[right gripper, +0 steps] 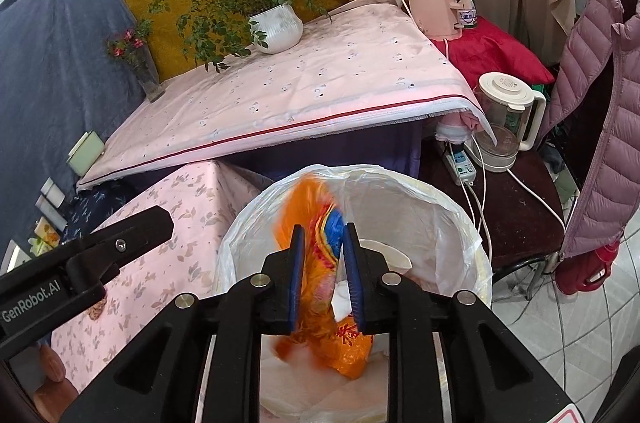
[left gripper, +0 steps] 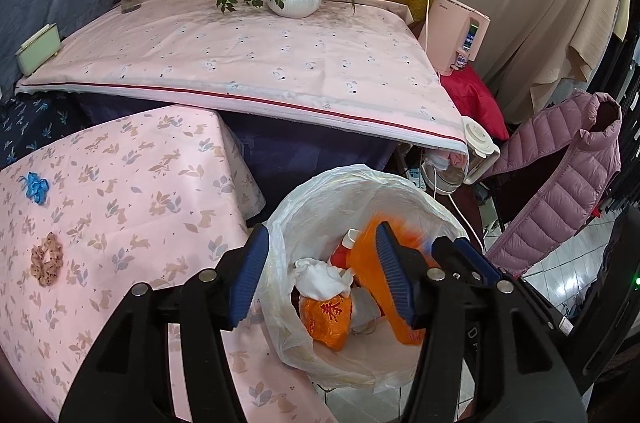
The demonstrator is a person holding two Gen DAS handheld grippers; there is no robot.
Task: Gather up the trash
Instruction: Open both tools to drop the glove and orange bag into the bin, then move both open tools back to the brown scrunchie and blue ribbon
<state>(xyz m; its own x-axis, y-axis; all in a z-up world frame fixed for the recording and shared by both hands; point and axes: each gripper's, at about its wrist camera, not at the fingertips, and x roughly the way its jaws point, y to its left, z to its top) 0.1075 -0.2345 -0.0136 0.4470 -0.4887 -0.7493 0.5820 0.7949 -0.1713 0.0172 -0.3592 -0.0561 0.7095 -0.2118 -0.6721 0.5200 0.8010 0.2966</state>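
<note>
Two grippers were parked right over the bin (right gripper: 472, 223), which makes sense since that's where everything was meant to end up. The right gripper (right gripper: 323, 275) was clenched on an orange wrapper (right gripper: 316, 263), and the wrapper was held just above the mouth of the white bag liner (left gripper: 304, 207), probably so it could be dropped straight in without snagging the rim. Its upper end looked blurred, so it was likely being moved at that instant, though that's a guess.

The left gripper (left gripper: 316, 279) was left wide open with nothing between its pads, hung over the near edge of the liner. Whether the plastic was actually being touched by its left finger couldn't be told from either view.

Plenty of trash was already down in the bag: another orange packet (left gripper: 326, 319) with red print, some crumpled white tissue (left gripper: 320, 279), and a red item with a white cap (left gripper: 348, 247) tucked behind.

On the pink tablecloth (left gripper: 120, 207) beside the bin, a blue scrap (left gripper: 35, 186) and a brown scrunchie (left gripper: 45, 259) were still lying well apart from the bin, so the job probably wasn't finished yet. The open left gripper was arguably kept free for those.
</note>
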